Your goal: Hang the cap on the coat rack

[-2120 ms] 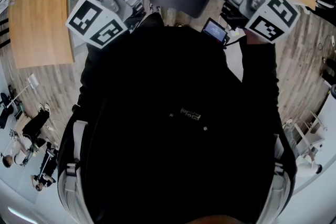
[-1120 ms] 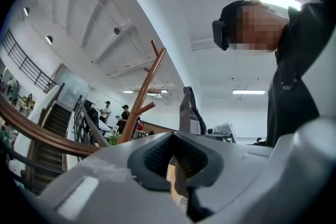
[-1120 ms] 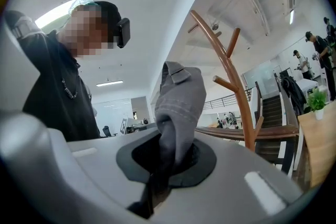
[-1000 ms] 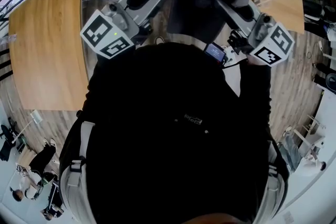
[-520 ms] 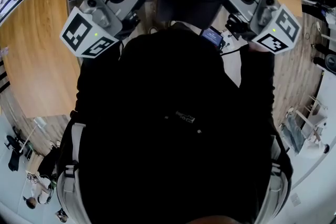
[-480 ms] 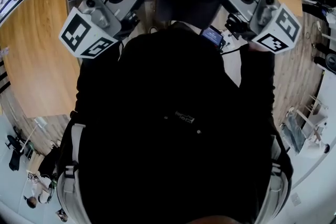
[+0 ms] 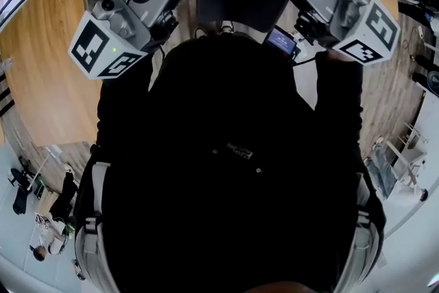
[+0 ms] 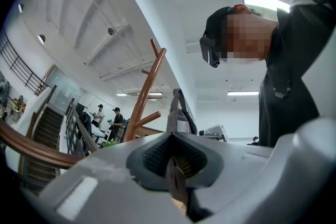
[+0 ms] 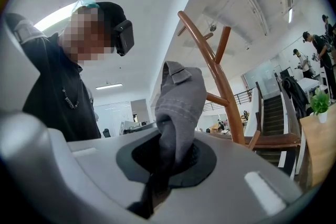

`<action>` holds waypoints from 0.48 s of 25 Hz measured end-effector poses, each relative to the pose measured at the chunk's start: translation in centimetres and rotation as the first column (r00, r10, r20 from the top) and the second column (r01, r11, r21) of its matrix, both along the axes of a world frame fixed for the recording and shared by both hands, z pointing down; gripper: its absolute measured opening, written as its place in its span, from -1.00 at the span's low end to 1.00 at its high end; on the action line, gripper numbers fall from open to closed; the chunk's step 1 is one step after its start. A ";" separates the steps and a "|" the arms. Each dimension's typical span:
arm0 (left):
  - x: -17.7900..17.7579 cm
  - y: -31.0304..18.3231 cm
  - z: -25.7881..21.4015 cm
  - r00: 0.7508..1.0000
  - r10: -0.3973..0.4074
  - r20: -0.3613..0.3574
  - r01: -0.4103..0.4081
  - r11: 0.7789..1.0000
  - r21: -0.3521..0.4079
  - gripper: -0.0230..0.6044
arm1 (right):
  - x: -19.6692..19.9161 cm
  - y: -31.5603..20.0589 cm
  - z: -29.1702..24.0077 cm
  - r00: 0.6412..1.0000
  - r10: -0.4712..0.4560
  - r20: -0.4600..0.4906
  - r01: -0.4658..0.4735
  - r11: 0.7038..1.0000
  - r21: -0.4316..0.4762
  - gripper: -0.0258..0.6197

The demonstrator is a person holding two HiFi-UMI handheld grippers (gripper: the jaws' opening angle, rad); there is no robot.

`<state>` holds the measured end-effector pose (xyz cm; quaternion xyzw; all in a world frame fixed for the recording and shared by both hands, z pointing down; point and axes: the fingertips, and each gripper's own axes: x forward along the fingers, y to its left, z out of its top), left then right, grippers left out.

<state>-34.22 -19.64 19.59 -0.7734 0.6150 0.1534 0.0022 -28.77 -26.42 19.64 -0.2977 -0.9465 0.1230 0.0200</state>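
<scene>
Person: black long-sleeved top [image 7: 233, 202] with small pale chest print [image 7: 236, 149]. Pale grey straps [image 7: 89, 216] with buckles at both shoulders. Black camera box [image 9: 123, 34] on black headgear. Dark cord [image 9: 71, 97] at the neck.

Left tool [image 8: 176, 170]: light grey moulded housing, dark textured pads [image 8: 157, 157], cube with black-and-white square markers [image 7: 103, 44], small green light on one face.

Right tool [image 9: 168, 157]: same grey housing and marker cube [image 7: 370, 27]. Small blue-lit screen [image 7: 281, 41] and black cable [image 7: 309, 60] beside it.
</scene>
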 end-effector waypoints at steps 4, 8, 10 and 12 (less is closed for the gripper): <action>0.6 -1.3 -0.2 1.000 -0.028 -0.010 0.028 1.000 -0.014 -0.96 | 0.6 -1.2 -0.1 1.000 -0.014 -0.003 0.014 1.000 -0.004 -0.83; 1.5 -2.1 -0.3 0.999 -0.032 -0.013 0.032 0.999 -0.021 -0.96 | 1.1 -2.0 -0.3 1.000 -0.029 -0.001 0.029 1.000 -0.005 -0.83; 2.8 -2.7 -0.7 0.999 -0.037 0.004 0.037 0.999 -0.030 -0.96 | 2.2 -2.6 -0.6 0.999 -0.037 -0.002 0.037 0.999 -0.009 -0.83; 4.7 -3.7 -1.4 0.999 -0.042 0.016 0.042 0.999 -0.035 -0.96 | 4.2 -3.6 -1.4 0.999 -0.042 0.002 0.042 0.999 -0.006 -0.82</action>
